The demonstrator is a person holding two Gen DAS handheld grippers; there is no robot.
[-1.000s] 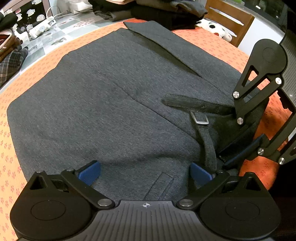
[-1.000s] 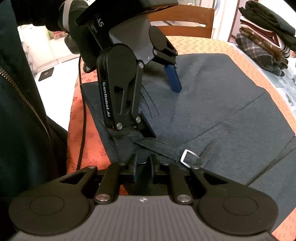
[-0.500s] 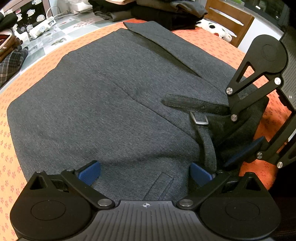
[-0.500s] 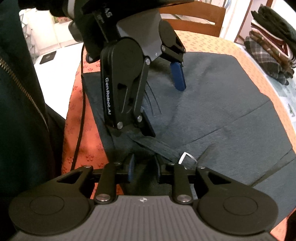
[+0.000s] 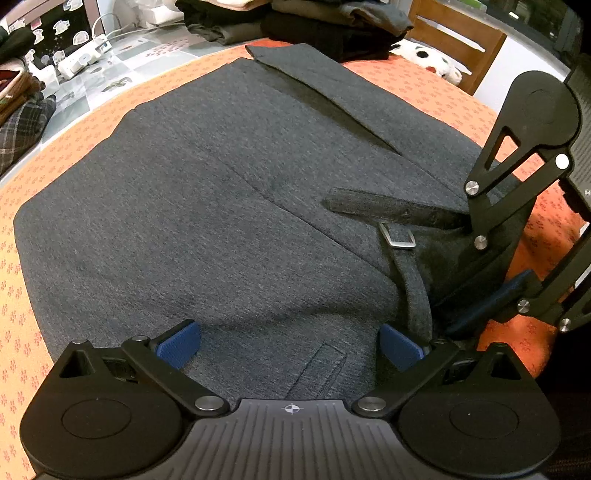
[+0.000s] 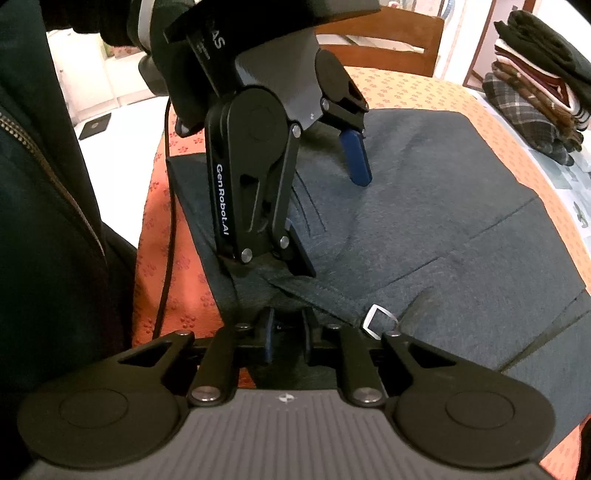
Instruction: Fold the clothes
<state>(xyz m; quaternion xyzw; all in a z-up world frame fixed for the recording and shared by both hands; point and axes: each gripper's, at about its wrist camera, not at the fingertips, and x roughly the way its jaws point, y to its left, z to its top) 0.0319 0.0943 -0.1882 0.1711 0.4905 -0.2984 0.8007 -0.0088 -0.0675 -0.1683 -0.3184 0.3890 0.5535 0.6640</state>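
A dark grey woollen garment (image 5: 207, 206) is lying spread flat over an orange patterned tablecloth (image 5: 92, 122), covering most of it. Near the edge closest to the person, a fabric strap (image 5: 413, 280) is running through a metal buckle (image 5: 398, 236), and a second strap (image 5: 391, 208) is lying crosswise just beyond the buckle. A welt pocket (image 5: 321, 369) is showing between the blue pads of the left gripper (image 5: 290, 341).

The left gripper is standing over the near hem with its fingers spread wide, one pad (image 5: 179, 341) on each side of the pocket; in the right wrist view the near finger is pressing down onto the cloth while the far blue pad (image 6: 356, 158) is hanging just above it. The right gripper (image 6: 286, 332) is working at the corner beside the straps. Its fingers are drawn close together with a narrow gap between them, and dark fabric is bunching in that gap; whether they are actually pinching it cannot be told. In the left wrist view the right gripper (image 5: 491, 299) is sitting at the garment's right corner, one blue pad lying low against the cloth.

Beyond the garment, a stack of folded clothes (image 5: 295, 22) and a wooden chair (image 5: 454, 44) are standing at the far side of the table. A second pile of folded clothes (image 6: 539, 81) is sitting to the right. The person's dark zipped jacket (image 6: 44, 221) is filling the left of the right wrist view.
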